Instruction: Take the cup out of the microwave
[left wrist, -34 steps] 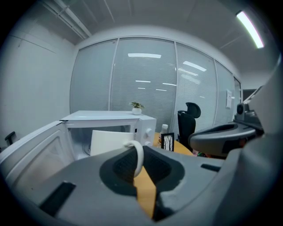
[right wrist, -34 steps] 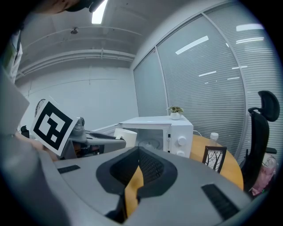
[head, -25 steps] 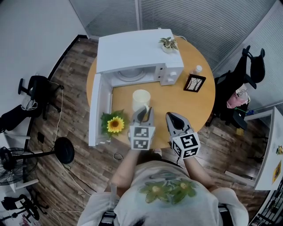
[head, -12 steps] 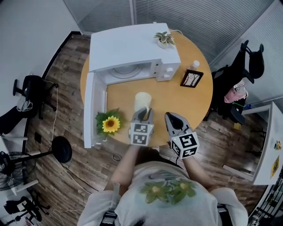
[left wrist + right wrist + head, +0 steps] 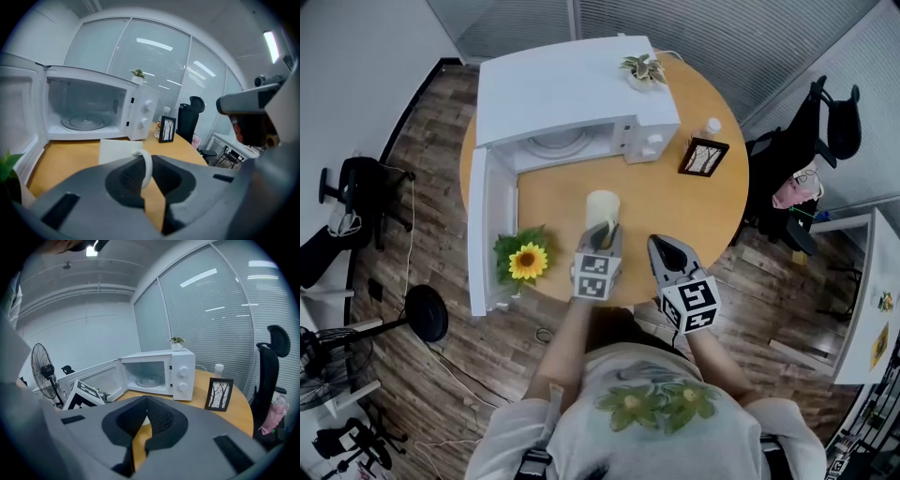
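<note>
A cream cup (image 5: pixel 602 207) is out in front of the open white microwave (image 5: pixel 572 89), over the round wooden table (image 5: pixel 712 206). My left gripper (image 5: pixel 602 234) is shut on the cup's handle (image 5: pixel 148 167), which shows as a white loop pinched between the dark jaws of that gripper (image 5: pixel 148 158). The cup's body (image 5: pixel 117 150) rises just beyond the jaws; its base is hidden, so I cannot tell whether it touches the table. My right gripper (image 5: pixel 662 247) hovers to the right of the cup, jaws shut (image 5: pixel 146 398) with nothing between them. The microwave's glass turntable (image 5: pixel 84 123) is bare.
The microwave's door (image 5: pixel 486 230) stands open to the left, with a sunflower (image 5: pixel 528 261) beside it. A framed picture (image 5: pixel 703 157) and a small bottle (image 5: pixel 710 127) stand at the right. A potted plant (image 5: pixel 642 67) tops the microwave. Office chairs (image 5: pixel 830 141) ring the table.
The left gripper has sunk toward the table with the cup still in its jaws. The right gripper has dropped a little and stays shut.
</note>
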Action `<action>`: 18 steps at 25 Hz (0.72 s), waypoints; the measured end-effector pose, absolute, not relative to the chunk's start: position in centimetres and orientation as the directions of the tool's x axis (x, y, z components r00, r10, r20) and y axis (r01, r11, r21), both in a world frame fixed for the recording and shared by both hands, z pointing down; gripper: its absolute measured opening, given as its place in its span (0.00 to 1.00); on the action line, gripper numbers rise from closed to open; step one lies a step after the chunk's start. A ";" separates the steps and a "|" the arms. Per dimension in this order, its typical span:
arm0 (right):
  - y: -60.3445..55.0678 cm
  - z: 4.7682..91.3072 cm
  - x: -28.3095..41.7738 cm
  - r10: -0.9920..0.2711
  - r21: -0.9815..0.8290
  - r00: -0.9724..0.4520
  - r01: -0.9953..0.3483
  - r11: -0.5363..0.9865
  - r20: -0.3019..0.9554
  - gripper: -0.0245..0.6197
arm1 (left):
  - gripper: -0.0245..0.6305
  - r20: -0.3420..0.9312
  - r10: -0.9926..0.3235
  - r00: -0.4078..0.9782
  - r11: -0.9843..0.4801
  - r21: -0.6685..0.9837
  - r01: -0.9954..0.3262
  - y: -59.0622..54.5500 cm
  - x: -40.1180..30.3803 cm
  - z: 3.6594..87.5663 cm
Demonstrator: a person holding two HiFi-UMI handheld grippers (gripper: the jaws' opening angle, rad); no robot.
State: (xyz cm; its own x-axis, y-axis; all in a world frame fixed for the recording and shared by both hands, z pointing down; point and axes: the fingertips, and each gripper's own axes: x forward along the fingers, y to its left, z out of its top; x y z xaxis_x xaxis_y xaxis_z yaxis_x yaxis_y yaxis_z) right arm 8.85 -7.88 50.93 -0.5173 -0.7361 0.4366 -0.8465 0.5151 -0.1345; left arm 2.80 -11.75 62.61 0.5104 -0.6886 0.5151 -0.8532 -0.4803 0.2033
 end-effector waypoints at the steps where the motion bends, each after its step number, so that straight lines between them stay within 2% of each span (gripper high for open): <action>1: -7.9 51.1 8.9 -0.734 -0.135 -0.516 -0.847 0.515 0.441 0.06 | 0.10 0.511 -0.689 0.514 -0.488 0.198 -0.850 -11.7 2.9 62.9; 18: -7.5 53.2 8.0 -0.691 -0.161 -0.548 -0.824 0.544 0.471 0.06 | 0.10 0.547 -0.684 0.482 -0.483 0.155 -0.862 -9.3 1.6 66.7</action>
State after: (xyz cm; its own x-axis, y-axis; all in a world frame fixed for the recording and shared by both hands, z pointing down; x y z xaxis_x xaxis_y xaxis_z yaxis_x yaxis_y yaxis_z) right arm 8.03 -7.50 53.15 -0.5482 -0.6909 0.4713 -0.8237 0.5437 -0.1611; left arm 1.57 -9.26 66.74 0.4821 -0.6841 0.5473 -0.8616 -0.4835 0.1547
